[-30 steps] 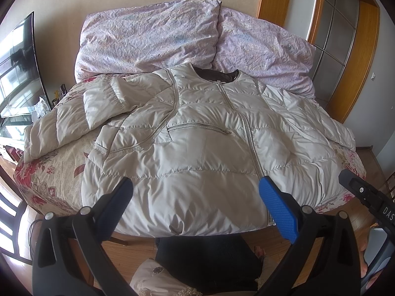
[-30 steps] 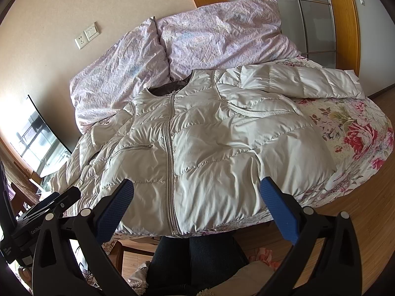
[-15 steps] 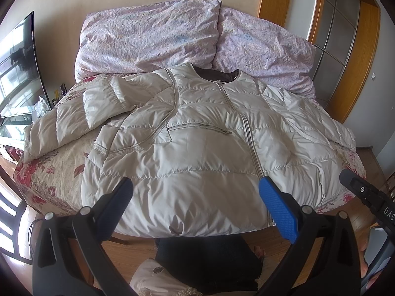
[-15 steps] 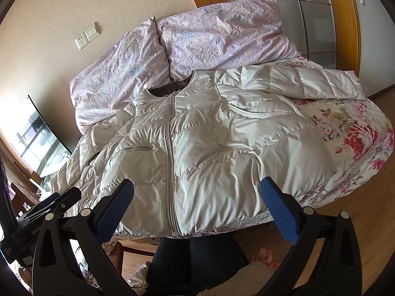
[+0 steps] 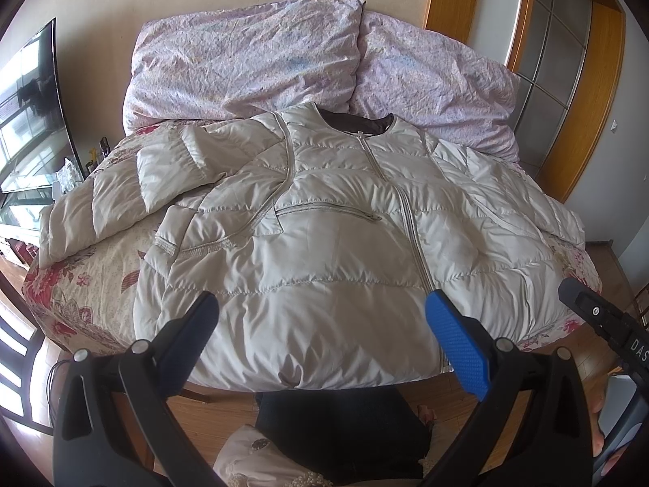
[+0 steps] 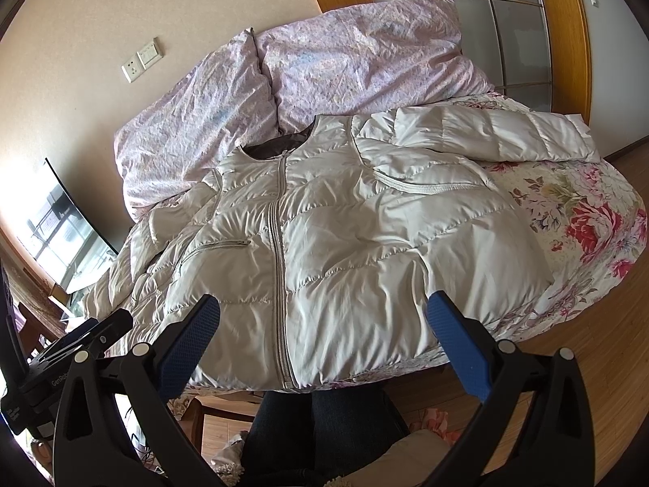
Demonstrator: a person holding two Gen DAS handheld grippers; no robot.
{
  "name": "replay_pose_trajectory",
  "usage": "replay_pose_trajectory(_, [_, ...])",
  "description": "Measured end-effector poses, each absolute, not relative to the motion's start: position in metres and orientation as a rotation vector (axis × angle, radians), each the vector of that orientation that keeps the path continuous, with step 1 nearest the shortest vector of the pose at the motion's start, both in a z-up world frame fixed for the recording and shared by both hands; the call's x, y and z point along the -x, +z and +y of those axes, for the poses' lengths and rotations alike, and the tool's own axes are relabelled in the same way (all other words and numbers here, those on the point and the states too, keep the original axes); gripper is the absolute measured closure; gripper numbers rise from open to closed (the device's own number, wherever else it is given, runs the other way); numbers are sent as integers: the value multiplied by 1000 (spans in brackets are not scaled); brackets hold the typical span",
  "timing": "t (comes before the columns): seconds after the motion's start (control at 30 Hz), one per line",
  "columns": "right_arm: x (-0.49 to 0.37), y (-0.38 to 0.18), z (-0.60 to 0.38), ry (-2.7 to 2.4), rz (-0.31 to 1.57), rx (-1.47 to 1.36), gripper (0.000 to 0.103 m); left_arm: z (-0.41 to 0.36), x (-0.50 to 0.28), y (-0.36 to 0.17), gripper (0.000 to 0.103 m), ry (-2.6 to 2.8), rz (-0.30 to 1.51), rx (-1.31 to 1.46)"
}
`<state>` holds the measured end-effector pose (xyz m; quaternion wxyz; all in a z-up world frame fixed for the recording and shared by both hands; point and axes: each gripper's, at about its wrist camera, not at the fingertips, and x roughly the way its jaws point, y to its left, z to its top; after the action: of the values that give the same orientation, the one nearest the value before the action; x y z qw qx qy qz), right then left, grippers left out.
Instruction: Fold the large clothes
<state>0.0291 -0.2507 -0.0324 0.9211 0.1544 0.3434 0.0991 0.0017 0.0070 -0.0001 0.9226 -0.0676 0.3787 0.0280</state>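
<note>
Jaws of the left gripper (image 5: 320, 335) and the right gripper (image 6: 322, 335) are held wide apart above the near hem, nothing being gripped. Beyond them a cream quilted jacket (image 5: 344, 251) is laid face up on the floral bed (image 5: 81, 284), zipped shut, sleeves spread sideways. Two lilac pillows (image 5: 251, 69) are propped behind its collar.

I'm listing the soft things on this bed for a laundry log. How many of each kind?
Cream quilted puffer jacket: 1
Lilac crumpled pillows: 2
Floral red-and-cream bedspread: 1
Total: 4
</note>
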Motion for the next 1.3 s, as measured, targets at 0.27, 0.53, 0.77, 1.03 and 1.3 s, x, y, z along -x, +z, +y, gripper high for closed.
replay_pose_trajectory(0.27, [-31,-33,-248,204,708,-319,1,7,-2,0,2,57,778,138])
replay_pose_trajectory(0.53, [-34,-36,-250,193,705,-320,1,8,-2,0,2,59,779,139])
replay_pose_trajectory(0.77, [-54,-39,-252,156,702,-316,1,13,-16,-12,2,80,785,126])
replay_pose_trajectory(1.03, [-92,-42,-257,98,730,-302,1,21,-48,-21,2,112,809,112])
replay_pose_trajectory(1.3, [-145,-48,-319,36,697,-463,1,40,-94,-27,2,94,840,149])
